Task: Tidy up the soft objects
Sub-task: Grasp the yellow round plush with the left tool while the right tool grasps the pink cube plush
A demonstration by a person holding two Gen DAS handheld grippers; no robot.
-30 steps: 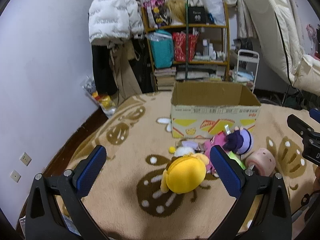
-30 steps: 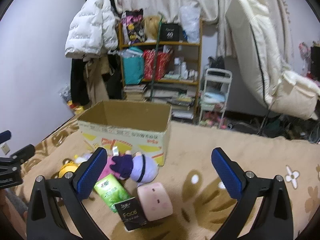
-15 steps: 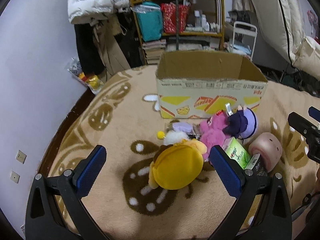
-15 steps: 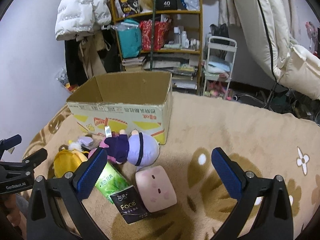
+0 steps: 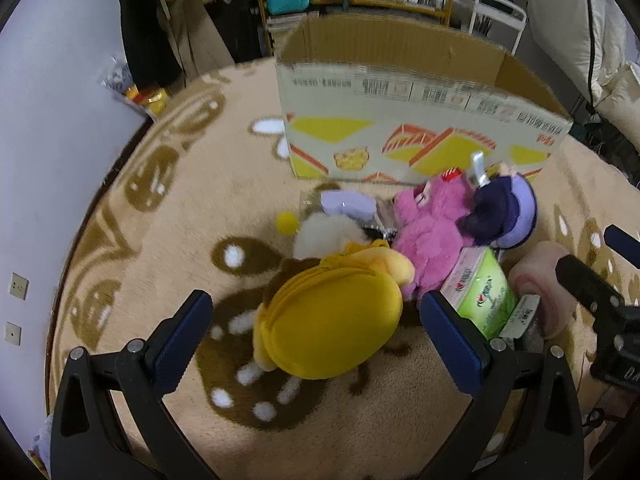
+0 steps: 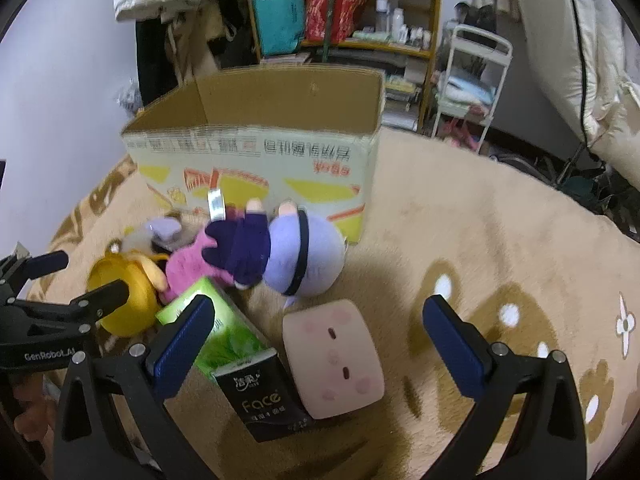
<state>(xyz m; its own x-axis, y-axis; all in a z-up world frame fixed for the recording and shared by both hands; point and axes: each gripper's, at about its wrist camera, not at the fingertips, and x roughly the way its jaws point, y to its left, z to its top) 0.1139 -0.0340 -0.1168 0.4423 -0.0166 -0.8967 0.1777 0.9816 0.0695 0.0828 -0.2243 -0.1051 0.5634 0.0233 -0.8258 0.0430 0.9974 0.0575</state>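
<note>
A yellow plush (image 5: pixel 332 316) lies on the beige rug, between the open fingers of my left gripper (image 5: pixel 320 328). Behind it lie a pink plush (image 5: pixel 432 236), a purple-and-lilac doll (image 5: pixel 504 216) and a white fluffy toy (image 5: pixel 328 232). An open cardboard box (image 5: pixel 400 92) stands behind the pile. In the right wrist view my right gripper (image 6: pixel 324 336) is open over a pink square cushion (image 6: pixel 332 356), with the lilac doll (image 6: pixel 296 256), the yellow plush (image 6: pixel 124 300) and the box (image 6: pixel 256 136) beyond. Both grippers are empty.
A green tissue pack (image 6: pixel 224 336) and a black "Face" pack (image 6: pixel 260 396) lie left of the cushion. A cluttered shelf (image 6: pixel 340 20), a white cart (image 6: pixel 472 76) and hanging coats stand behind the box. The rug (image 6: pixel 500 240) stretches to the right. A wall (image 5: pixel 48 112) is on the left.
Both grippers have moved forward and down toward the pile. The yellow plush now sits between the left fingers and the pink cushion between the right ones. Neither has closed.
</note>
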